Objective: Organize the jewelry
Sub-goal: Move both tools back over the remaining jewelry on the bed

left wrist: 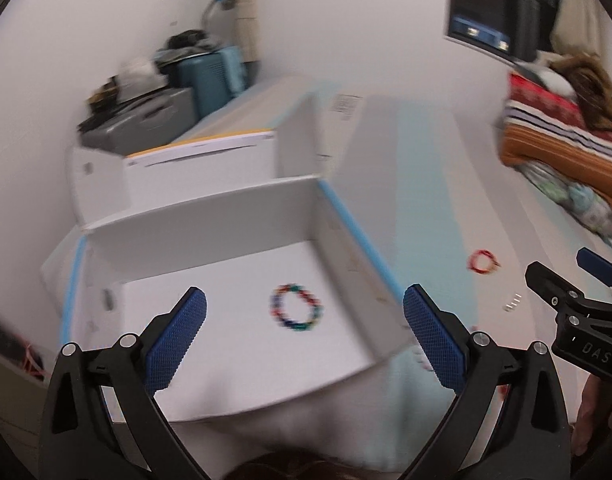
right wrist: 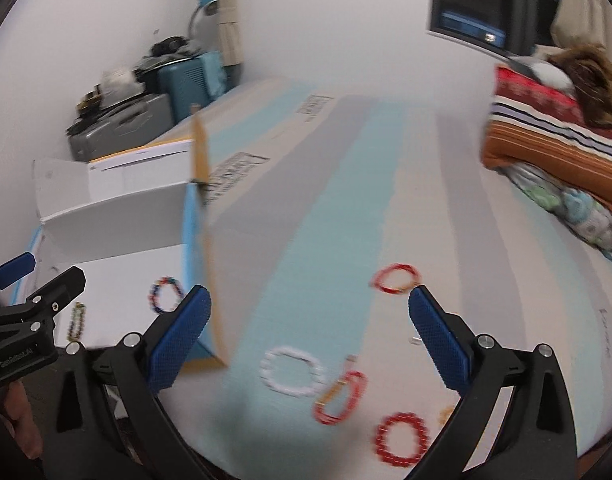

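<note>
My left gripper (left wrist: 304,320) is open and empty above an open white box (left wrist: 226,216). A multicoloured bead bracelet (left wrist: 297,307) lies on the box floor between my fingers; it also shows in the right wrist view (right wrist: 166,294), with a darker bracelet (right wrist: 77,321) next to it. My right gripper (right wrist: 309,320) is open and empty over the striped surface (right wrist: 325,200). On that surface lie a white bracelet (right wrist: 293,371), a red and gold bracelet (right wrist: 339,398), a red bead bracelet (right wrist: 401,438) and a red bracelet (right wrist: 395,278) farther off, also in the left wrist view (left wrist: 481,262).
A pile of folded striped clothes (right wrist: 553,140) sits at the right. Suitcases and clutter (left wrist: 166,92) stand at the back left by the wall. A screen (left wrist: 501,4) hangs at the upper right. A small metal piece (left wrist: 511,303) lies on the surface.
</note>
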Tool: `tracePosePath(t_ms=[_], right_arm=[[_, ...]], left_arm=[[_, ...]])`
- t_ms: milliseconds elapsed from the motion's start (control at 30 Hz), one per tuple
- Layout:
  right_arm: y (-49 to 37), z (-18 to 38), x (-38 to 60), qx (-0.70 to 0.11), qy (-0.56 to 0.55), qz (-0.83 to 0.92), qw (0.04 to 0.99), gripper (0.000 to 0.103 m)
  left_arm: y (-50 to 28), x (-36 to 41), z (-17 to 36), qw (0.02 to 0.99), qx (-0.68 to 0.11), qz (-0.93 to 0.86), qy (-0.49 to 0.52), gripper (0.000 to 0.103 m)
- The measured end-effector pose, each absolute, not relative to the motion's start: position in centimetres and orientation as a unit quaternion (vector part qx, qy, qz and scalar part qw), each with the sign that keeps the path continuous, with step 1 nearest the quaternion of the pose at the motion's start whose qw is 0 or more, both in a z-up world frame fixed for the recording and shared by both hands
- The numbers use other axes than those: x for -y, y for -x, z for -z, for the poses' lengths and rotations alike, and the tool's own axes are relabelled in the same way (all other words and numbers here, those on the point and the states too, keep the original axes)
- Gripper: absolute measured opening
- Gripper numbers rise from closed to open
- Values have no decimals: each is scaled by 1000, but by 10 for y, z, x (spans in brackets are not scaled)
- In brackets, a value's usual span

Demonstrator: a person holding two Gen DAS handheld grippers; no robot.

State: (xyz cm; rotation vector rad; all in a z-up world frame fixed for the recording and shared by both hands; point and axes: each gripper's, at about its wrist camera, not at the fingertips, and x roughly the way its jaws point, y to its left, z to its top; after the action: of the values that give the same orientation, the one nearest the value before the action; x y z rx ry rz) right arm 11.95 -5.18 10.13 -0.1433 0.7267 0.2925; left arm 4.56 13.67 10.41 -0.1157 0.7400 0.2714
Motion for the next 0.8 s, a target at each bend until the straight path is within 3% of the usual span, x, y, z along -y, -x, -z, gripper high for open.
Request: tracePosePath(t_ms=[367, 800], right_arm=[[-116, -58, 183, -392, 33, -58, 918, 95], [-117, 11, 250, -448, 17, -27, 894, 95]], left_arm=[[-83, -16, -71, 924, -381, -31, 6, 97], [-129, 50, -9, 898, -440, 21, -7, 97]])
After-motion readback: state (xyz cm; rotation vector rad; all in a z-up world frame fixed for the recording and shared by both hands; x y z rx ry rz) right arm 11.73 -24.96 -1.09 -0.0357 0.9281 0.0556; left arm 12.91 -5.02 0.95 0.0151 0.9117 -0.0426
